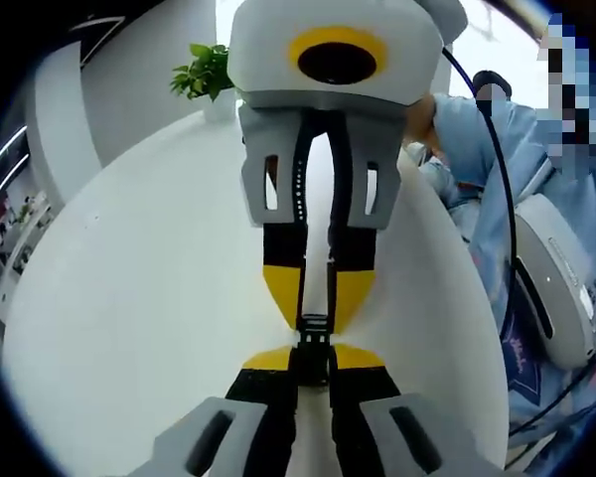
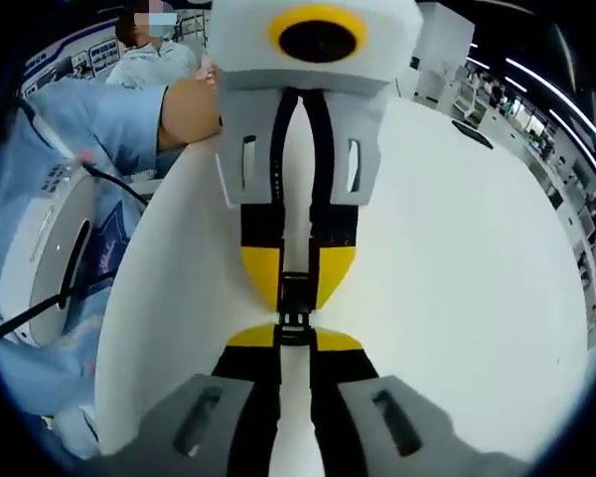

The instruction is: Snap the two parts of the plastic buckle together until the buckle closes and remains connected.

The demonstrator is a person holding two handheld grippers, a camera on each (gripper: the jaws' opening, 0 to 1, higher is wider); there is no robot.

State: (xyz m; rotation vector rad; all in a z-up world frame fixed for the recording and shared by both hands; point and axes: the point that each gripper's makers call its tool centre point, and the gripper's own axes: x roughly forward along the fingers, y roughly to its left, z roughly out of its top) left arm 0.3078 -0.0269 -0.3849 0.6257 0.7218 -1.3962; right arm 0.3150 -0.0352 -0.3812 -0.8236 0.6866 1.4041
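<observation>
The white round bench (image 1: 129, 298) lies broad and bare on both sides of the work, its curved edge well clear of the tools. Over its middle the left hand-held gripper (image 1: 313, 360) and the right hand-held gripper (image 2: 293, 338) meet tip to tip, each with its jaws pinched on one end of the black plastic buckle (image 1: 313, 343), which hangs between them above the bench top. Whether the two halves are latched cannot be told. A green plant (image 1: 204, 72) stands at the far rim; a person's blue sleeve (image 2: 79, 119) is beside the bench
</observation>
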